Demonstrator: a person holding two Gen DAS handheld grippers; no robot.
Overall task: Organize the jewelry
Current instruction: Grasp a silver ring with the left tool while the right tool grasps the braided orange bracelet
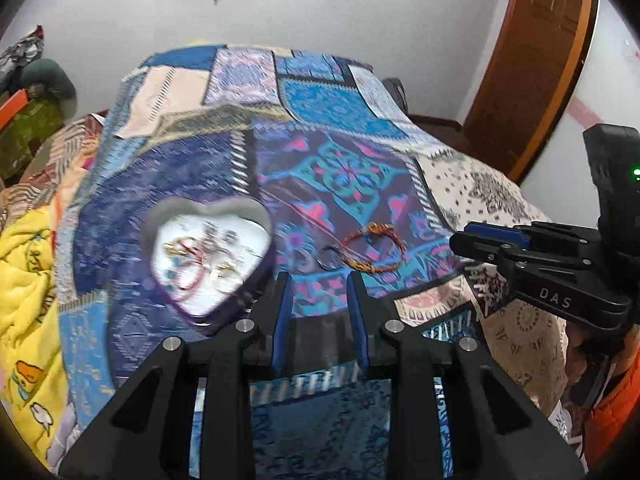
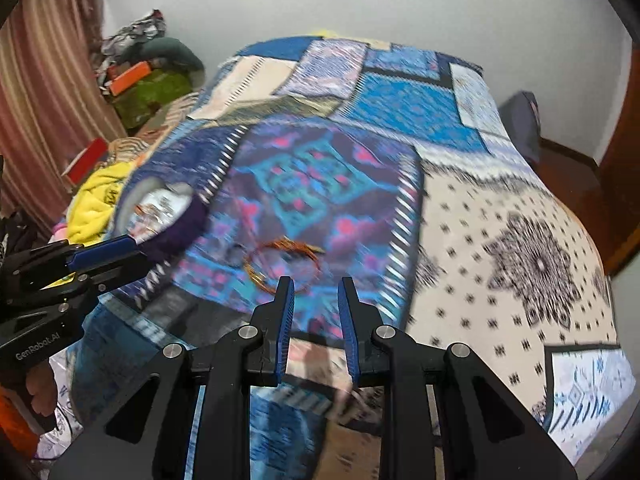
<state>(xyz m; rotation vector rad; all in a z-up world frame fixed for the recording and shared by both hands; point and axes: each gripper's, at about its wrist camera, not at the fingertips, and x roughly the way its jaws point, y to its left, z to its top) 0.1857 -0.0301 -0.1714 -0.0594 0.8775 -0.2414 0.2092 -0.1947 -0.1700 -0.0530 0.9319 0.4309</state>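
A heart-shaped purple box (image 1: 208, 256) lies open on the patterned bedspread and holds several pieces of jewelry; it also shows blurred in the right wrist view (image 2: 164, 216). An orange braided bracelet (image 1: 374, 246) lies on the spread to its right, with a small dark ring (image 1: 329, 259) beside it. The bracelet shows in the right wrist view (image 2: 286, 262), just beyond the fingertips. My left gripper (image 1: 318, 280) is open and empty, above the spread between box and bracelet. My right gripper (image 2: 316, 286) is open and empty, just short of the bracelet.
The bed's patchwork spread (image 1: 340, 176) fills both views. A yellow blanket (image 1: 24, 264) lies at the left. Clutter and a green box (image 2: 152, 88) stand by the striped curtain. A wooden door (image 1: 532, 60) is at the right.
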